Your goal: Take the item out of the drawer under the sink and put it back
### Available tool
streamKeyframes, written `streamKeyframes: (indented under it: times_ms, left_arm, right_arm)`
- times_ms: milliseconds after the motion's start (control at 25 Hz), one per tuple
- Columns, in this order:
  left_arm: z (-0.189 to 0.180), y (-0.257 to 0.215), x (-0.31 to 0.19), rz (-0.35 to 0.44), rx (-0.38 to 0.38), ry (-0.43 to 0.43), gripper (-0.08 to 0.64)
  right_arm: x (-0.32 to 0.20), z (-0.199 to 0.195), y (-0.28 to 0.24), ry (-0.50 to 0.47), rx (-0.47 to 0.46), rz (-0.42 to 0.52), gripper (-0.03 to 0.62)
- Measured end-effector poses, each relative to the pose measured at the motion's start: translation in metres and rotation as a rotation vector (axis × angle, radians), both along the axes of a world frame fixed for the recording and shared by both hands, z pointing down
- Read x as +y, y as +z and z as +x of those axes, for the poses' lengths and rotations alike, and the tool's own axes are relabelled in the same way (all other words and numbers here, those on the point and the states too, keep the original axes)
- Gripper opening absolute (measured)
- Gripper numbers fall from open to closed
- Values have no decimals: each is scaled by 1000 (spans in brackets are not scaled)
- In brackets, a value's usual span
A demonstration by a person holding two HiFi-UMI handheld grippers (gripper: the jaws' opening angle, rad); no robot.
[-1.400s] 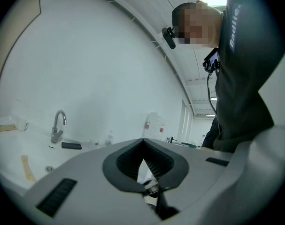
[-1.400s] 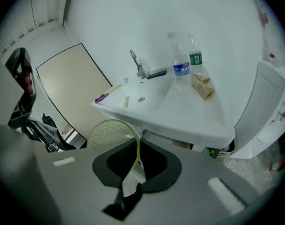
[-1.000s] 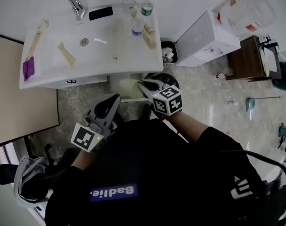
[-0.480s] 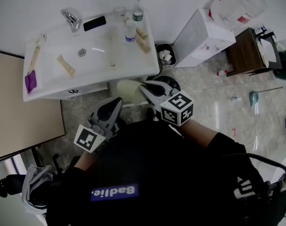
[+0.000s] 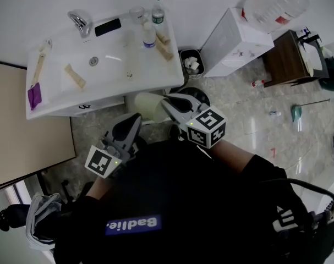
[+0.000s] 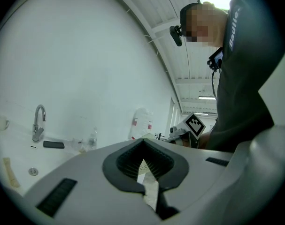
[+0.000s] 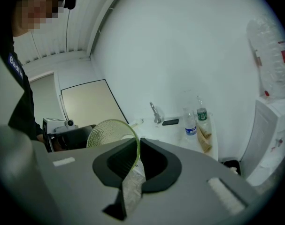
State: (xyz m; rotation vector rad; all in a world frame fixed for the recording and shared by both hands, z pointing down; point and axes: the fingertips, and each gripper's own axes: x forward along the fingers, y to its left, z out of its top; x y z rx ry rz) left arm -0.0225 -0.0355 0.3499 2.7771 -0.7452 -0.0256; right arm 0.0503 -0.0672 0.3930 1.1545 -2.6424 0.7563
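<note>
Left hand-held gripper (image 6: 143, 144): jaws pressed together, nothing between them. Right hand-held gripper (image 7: 135, 146): jaws pinch the rim of a pale green bowl (image 7: 109, 132), which juts leftward from them in the air. The sink (image 5: 150, 65) stands just beyond.
</note>
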Motion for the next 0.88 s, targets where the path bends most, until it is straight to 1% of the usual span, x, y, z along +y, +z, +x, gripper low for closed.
streamKeyframes:
  times_ms: [200,440,640,880]
  left_arm:
    - [1,-1,4,9,-6,-3,5]
    - [-3,-2,6,16,-8,-22,5]
    - [-5,-3,7,15,-13,-36,5]
    - [-12,-1,8,8,-24,-55,5]
  right_arm:
    - [2,-2,15,-7,8,-23,23]
    - [-2,-9,48,-27,27,-72,23]
    - [-8,-16,87,-41,53,-129,23]
    - [-15,-24,144,-73,123,-202,23]
